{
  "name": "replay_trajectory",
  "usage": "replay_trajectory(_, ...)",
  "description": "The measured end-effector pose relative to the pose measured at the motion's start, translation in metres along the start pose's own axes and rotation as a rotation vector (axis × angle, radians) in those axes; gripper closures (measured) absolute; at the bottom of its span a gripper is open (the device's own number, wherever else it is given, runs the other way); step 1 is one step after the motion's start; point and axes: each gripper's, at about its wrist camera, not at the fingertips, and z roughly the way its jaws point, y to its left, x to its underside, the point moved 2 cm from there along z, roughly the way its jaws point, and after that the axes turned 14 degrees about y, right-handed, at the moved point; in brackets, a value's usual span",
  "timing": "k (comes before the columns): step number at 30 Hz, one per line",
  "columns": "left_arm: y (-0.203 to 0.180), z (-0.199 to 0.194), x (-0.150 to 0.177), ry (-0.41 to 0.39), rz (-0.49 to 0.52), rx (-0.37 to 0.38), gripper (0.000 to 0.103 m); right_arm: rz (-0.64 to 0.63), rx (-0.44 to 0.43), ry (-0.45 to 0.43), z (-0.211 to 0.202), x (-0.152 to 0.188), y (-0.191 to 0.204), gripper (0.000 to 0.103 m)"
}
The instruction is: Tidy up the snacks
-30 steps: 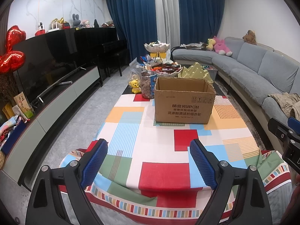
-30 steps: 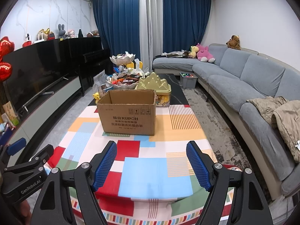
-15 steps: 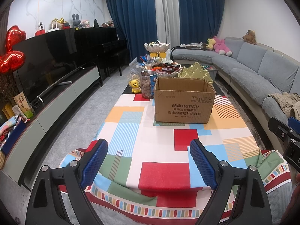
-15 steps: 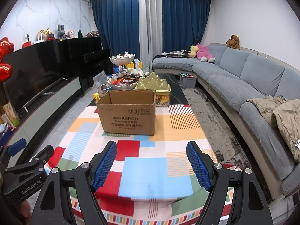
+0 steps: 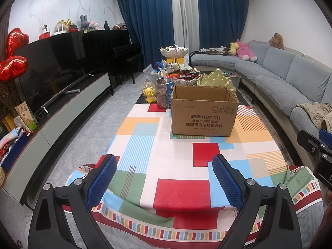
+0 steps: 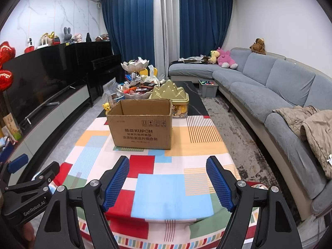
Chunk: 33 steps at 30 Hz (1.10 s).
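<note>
1. Compared with the pictures from one second and half a second before, nothing had changed: both grippers were in the same place and every thing on the table lay as it did then. So, in my judgement, no progress on the snacks was made in this short time.
2. The left gripper (image 5: 162, 176) hung released, its jaws wide apart and holding nothing, over the near edge of the table (image 5: 176, 186).
3. The right gripper (image 6: 168, 181) was released and empty in the same way, just to the right of the left one.
4. The cardboard box (image 5: 204, 112) stood open in the middle of the table; its inside was hidden from both cameras.
5. The snacks (image 5: 182, 75) lay piled in a tiered bowl stand (image 6: 136, 65) at the far end, behind the box.
6. A clear jar (image 5: 164, 92) of brown pieces stood far left of the box, and a gold tin (image 6: 171, 93) far right.
</note>
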Motion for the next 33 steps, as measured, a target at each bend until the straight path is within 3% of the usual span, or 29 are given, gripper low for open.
replay_trajectory(33, -0.0001, 0.0020, 0.0022, 0.001, 0.002, 0.001, 0.005, 0.000, 0.000, 0.000, 0.0012, 0.0011, -0.0005, 0.026)
